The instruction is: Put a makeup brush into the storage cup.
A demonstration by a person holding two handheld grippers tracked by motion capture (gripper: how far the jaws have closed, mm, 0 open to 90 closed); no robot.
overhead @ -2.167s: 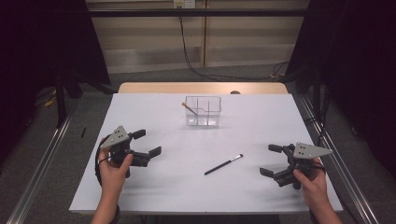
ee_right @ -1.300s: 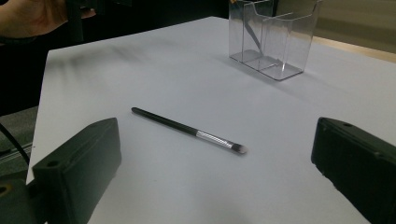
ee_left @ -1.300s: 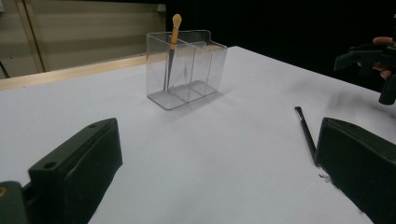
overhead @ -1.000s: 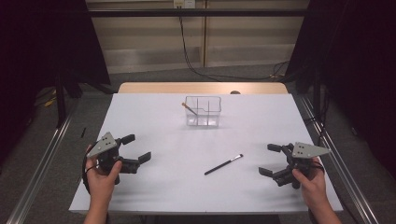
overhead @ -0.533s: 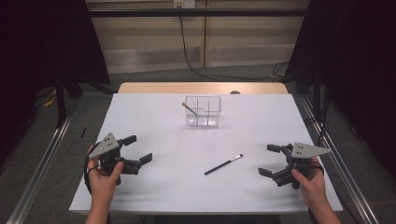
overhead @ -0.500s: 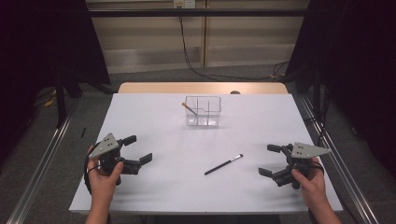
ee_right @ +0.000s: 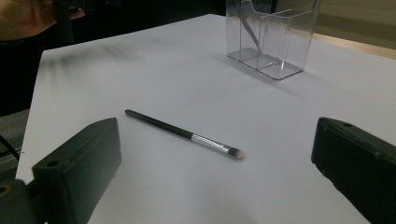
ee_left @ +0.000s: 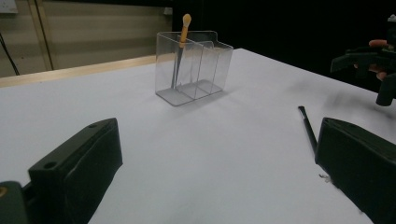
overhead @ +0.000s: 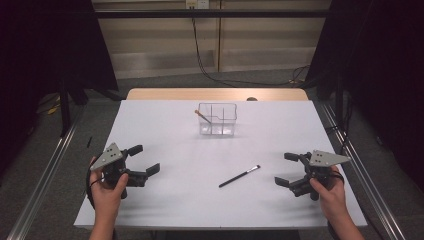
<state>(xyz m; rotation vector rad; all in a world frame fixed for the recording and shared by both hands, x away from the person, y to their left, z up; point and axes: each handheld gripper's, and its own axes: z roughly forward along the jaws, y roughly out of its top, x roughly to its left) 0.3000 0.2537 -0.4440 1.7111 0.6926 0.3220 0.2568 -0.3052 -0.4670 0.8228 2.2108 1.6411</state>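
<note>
While both claws sit wide apart and empty, the black brush [overhead: 239,176] lies flat on the tabletop [overhead: 170,125], in front of the clear organizer [overhead: 217,119], which already holds an orange-tipped brush [ee_left: 182,44]. The reach seems about to begin: the right claw [overhead: 289,171], nearest, must close in and straddle the handle. Since earlier, the left claw [overhead: 145,162] has drawn back from the organizer.

White table [overhead: 165,125], clear divided organizer [overhead: 217,120] toward the back, black brush [overhead: 239,176] lying nearer the front

Each black hand-held gripper [overhead: 142,161] [overhead: 286,169] — two blocky jaws — wears a grey three-cornered plate.
</note>
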